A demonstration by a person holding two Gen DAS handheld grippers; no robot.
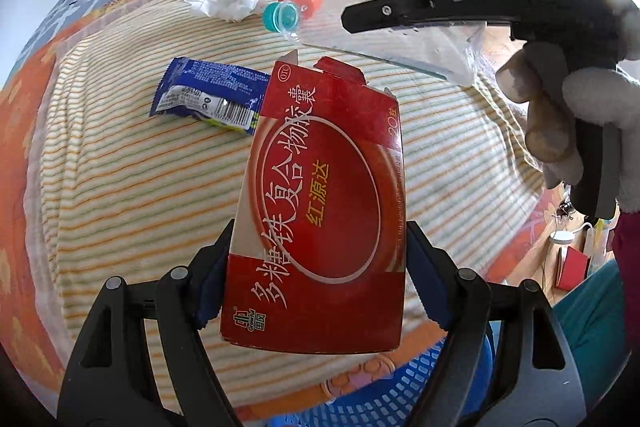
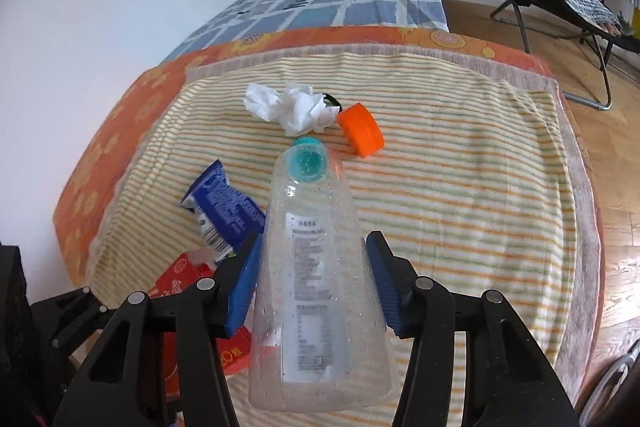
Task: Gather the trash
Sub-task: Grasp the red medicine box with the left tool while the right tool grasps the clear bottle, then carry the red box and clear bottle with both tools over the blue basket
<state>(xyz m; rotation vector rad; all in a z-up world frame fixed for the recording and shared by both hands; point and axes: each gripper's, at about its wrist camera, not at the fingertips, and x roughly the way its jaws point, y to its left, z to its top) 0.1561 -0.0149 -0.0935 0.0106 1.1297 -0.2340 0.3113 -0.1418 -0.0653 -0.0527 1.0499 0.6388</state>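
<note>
Your jaws are both closed on trash: the left gripper (image 1: 318, 263) holds the red cardboard medicine box (image 1: 320, 203), the right gripper (image 2: 312, 283) the clear plastic bottle (image 2: 316, 267), above the striped bed blanket (image 2: 460, 207). Next, I'd judge, carry both over the blue plastic basket (image 1: 384, 383) and release.

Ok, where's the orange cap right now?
The orange cap lies on the striped blanket toward its far edge, in the right wrist view just right of the crumpled tissue, beyond the held bottle's teal cap.

One red box (image 1: 320, 203), one clear bottle (image 2: 316, 267), one blue wrapper (image 1: 208, 95), one crumpled tissue (image 2: 290, 107), one orange cap (image 2: 360, 129).
</note>
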